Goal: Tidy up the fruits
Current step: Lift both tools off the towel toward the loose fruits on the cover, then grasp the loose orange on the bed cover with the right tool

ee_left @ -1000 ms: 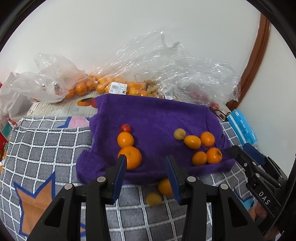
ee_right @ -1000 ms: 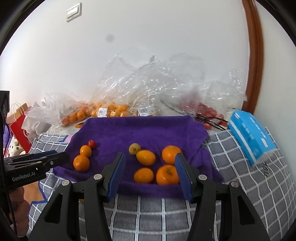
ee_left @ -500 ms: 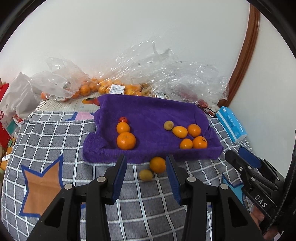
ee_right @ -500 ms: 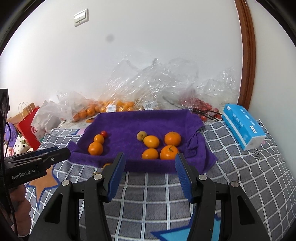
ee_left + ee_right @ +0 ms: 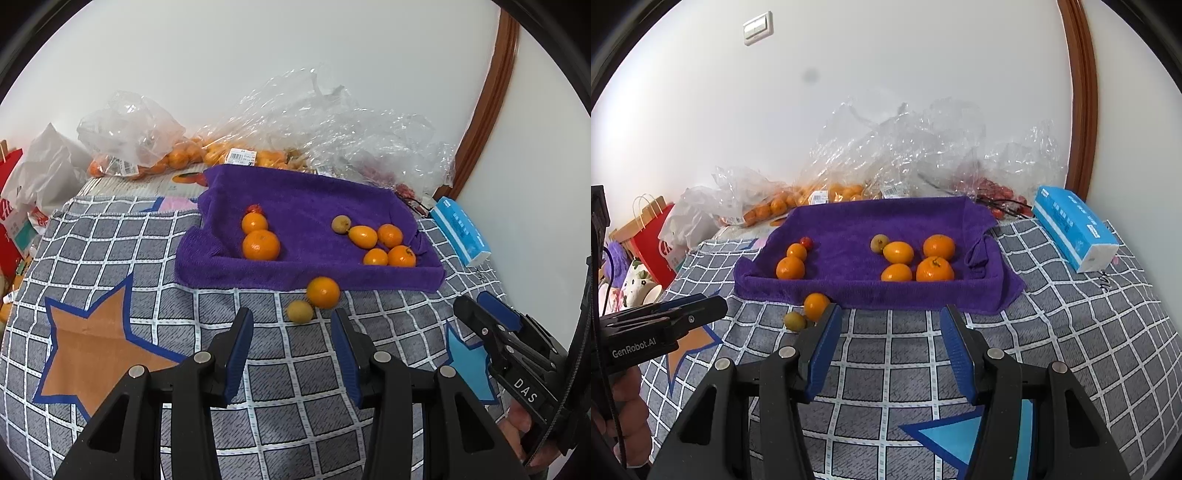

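Hovering empty with jaws partly open, the left gripper (image 5: 291,354) (nearer hand) faces a stray tangerine (image 5: 323,292) at the purple towel's (image 5: 295,206) front edge.

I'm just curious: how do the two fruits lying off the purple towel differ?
The orange fruit is bigger and bright orange; the small yellowish fruit is smaller and dull yellow-green. The orange fruit lies against the purple towel's edge, the yellowish one nearer the camera. Both are round and sit on the checked cloth.
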Demonstrator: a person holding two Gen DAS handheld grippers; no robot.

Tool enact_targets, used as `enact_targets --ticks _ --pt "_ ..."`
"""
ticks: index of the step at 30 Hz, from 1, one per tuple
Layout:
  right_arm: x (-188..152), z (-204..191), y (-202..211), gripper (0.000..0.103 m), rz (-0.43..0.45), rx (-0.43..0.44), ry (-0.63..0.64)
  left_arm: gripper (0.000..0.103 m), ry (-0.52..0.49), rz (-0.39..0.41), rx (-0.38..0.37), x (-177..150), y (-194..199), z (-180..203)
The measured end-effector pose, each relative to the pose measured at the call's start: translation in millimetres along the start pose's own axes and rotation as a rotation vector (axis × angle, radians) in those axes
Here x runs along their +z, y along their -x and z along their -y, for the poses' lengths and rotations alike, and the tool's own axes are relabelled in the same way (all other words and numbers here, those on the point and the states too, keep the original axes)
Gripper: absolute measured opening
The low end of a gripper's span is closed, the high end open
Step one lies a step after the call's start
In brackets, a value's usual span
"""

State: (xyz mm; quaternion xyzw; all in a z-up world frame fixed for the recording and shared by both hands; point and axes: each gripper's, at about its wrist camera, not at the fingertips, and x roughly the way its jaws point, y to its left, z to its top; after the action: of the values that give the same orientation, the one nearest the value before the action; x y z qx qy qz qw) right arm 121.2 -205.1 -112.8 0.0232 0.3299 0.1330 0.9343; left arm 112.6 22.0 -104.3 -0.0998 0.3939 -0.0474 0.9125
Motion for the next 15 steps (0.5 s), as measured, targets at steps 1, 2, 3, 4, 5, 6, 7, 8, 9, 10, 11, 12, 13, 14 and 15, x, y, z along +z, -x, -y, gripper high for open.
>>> enact_targets --ticks 1,2,3,4,5,6,7,8,9,10,11,12,13,14,15 --pt "0 0 -1 0.055 -0.002 0.000 0.001 0.041 0.004 -0.001 0.001 -1 -1 -2" --pt "-1 0 -3 0.055 -0.005 0.001 0.002 0.041 0.007 -0.002 0.003 -1 -2 -4" --pt "-1 0 -5 0.055 -0.009 0.002 0.002 0.041 0.010 -0.003 0.010 -2 -4 -6" --pt "-1 0 -9 0.055 -0.015 0.005 0.001 0.041 0.012 -0.005 0.016 -2 -5 -8" --pt "-1 0 -12 0.055 -0.022 0.008 0.000 0.041 0.015 -0.007 0.019 -2 -6 -11" --pt "-1 0 -15 0.055 -0.027 0.010 -0.001 0.041 0.018 -0.008 0.021 -2 -8 -13" --pt "-1 0 -19 0.055 -0.034 0.014 -0.003 0.041 0.021 -0.009 0.023 -3 -9 -15" --pt "-2 0 -21 0.055 -0.039 0.018 -0.003 0.041 0.024 -0.011 0.026 -3 -11 -18" --pt "-2 -1 -24 0.055 -0.045 0.023 -0.003 0.041 0.028 -0.015 0.028 -2 -13 -20" --pt "-3 -2 -28 0.055 -0.051 0.028 -0.001 0.041 0.033 -0.020 0.029 -2 -15 -23" --pt "-4 -3 -30 0.055 -0.055 0.032 -0.002 0.041 0.036 -0.024 0.029 -2 -17 -24" --pt "-4 -4 -34 0.055 -0.060 0.039 -0.002 0.041 0.039 -0.029 0.030 -2 -18 -27" --pt "-4 -6 -38 0.054 -0.068 0.050 -0.002 0.041 0.040 -0.032 0.032 -3 -20 -29" --pt "-4 -9 -41 0.053 -0.075 0.058 -0.001 0.041 0.041 -0.036 0.037 -3 -22 -32" --pt "-4 -12 -45 0.051 -0.085 0.065 0.001 0.041 0.041 -0.039 0.041 -3 -23 -34"
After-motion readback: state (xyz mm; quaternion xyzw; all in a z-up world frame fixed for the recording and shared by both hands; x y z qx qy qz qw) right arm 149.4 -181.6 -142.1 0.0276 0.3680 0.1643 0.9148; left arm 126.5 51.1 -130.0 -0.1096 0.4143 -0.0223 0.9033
